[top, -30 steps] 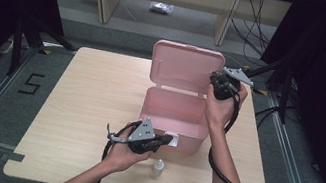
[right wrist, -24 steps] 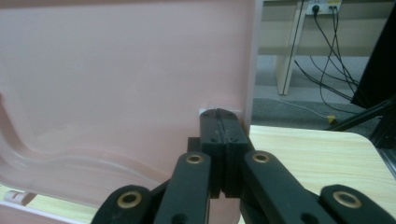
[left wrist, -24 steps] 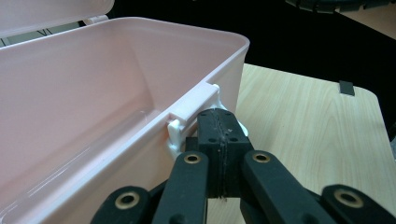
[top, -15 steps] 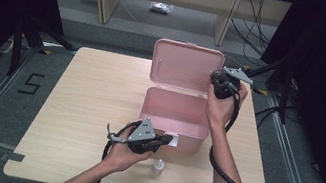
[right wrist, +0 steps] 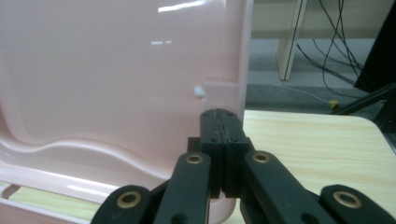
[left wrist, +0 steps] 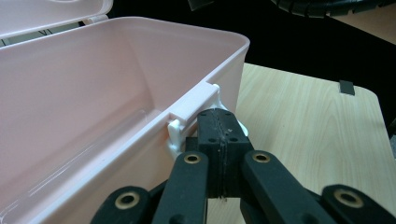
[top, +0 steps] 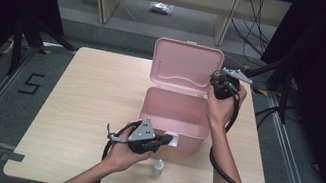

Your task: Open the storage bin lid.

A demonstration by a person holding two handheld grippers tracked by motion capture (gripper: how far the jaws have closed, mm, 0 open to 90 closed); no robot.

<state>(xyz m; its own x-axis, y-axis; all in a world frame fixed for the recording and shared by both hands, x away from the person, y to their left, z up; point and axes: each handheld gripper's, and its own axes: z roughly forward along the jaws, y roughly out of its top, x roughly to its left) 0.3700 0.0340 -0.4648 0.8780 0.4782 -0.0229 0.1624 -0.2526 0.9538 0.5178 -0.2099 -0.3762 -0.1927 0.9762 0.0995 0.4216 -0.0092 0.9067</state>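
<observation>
- Open pink plastic box (top: 174, 114) with rounded corners, near the middle of the pale wooden table (top: 74, 91), toward its right half.
- Pink hinged lid (top: 186, 65) upright at the far edge of the box, inner face toward the person; no contents visible in the bare part of the inside.
- Left gripper (top: 167, 138), black with a grey three-cornered plate on top, held level at the box's near front wall; jaws pressed together, nothing between them.
- In the left gripper view, jaw tips (left wrist: 223, 122) right at the white plastic latch (left wrist: 194, 114) on the front rim, seemingly touching it.
- Right gripper (top: 216, 79), black, raised at the right edge of the upright lid; jaws together, tips (right wrist: 222, 121) against or just before the lid's inner face near its edge.
- Small white nub (right wrist: 199, 90) on the lid just above those tips.
- Small white bottle (top: 157, 168) upright on the table, near the left hand, in front of the box and apart from it.
- Black cables trailing from both grippers along the forearms.
</observation>
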